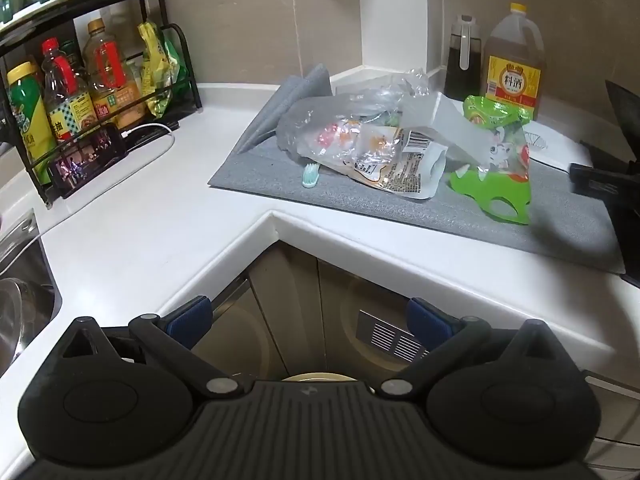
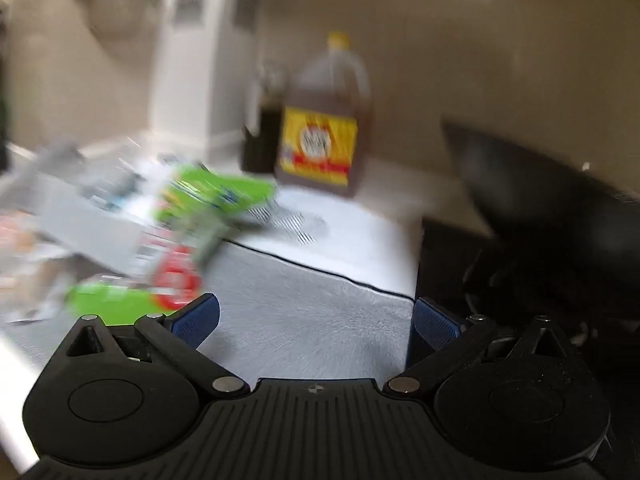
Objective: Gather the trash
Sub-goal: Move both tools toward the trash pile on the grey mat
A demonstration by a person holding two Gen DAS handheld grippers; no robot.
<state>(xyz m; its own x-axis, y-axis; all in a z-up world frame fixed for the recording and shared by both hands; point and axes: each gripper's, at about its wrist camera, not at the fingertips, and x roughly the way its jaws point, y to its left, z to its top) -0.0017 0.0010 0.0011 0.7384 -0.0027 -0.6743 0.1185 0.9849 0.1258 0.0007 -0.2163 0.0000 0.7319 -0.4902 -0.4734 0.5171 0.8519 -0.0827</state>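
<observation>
A heap of trash lies on a grey mat [image 1: 400, 208] on the white counter: a clear plastic bag [image 1: 344, 120], a printed snack wrapper [image 1: 400, 168], a green snack bag [image 1: 496, 160] and a mint toothbrush head [image 1: 310, 174]. My left gripper [image 1: 316, 322] is open and empty, held off the counter's inner corner, well short of the heap. My right gripper [image 2: 316, 322] is open and empty above the mat, with the green bag [image 2: 200, 208] to its left; that view is motion-blurred. The right gripper also shows at the right edge of the left wrist view [image 1: 600, 184].
A black rack [image 1: 100, 92] with sauce bottles and a phone [image 1: 88, 158] stands at the back left. A sink [image 1: 24, 292] is at the left edge. A cooking wine jug [image 1: 514, 60] [image 2: 324, 120] and a dark bottle [image 1: 462, 60] stand by the wall. A black wok [image 2: 540, 192] is at right.
</observation>
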